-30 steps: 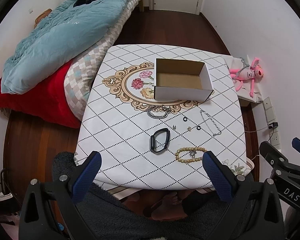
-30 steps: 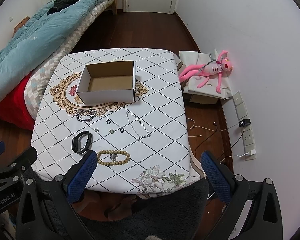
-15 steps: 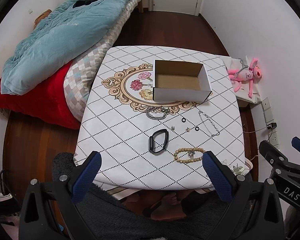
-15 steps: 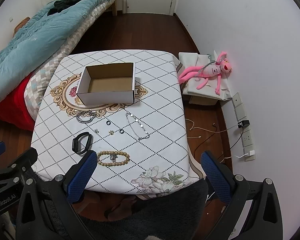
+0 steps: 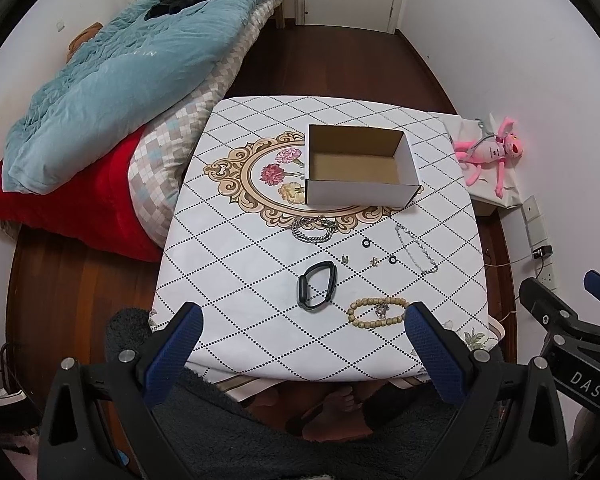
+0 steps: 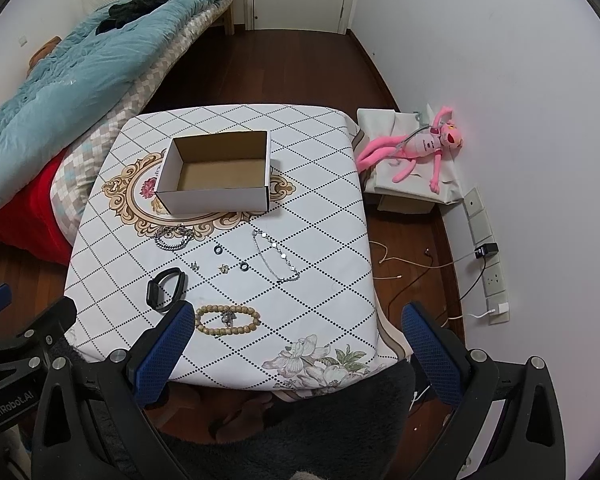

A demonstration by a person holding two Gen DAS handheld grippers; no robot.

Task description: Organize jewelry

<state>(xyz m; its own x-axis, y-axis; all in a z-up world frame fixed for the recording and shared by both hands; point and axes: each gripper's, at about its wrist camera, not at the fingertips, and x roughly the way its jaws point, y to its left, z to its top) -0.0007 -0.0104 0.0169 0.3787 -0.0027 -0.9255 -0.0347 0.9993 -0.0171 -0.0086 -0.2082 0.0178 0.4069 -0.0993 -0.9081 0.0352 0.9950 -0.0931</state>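
With both tools spread wide and holding nothing, we lower the right tool (image 6: 294,332) over the bead bracelet (image 6: 226,320), then carry it to the box (image 6: 216,198).

White walls (image 5: 520,40), wooden floor (image 5: 340,64), bed (image 5: 120,80)

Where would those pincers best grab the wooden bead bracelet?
Probably across one long side of the bead bracelet, coming straight down from above. It lies flat on the table as an open oval, so one finger can drop inside the loop and one outside, clear of the small charm in its middle. Both grippers are open.
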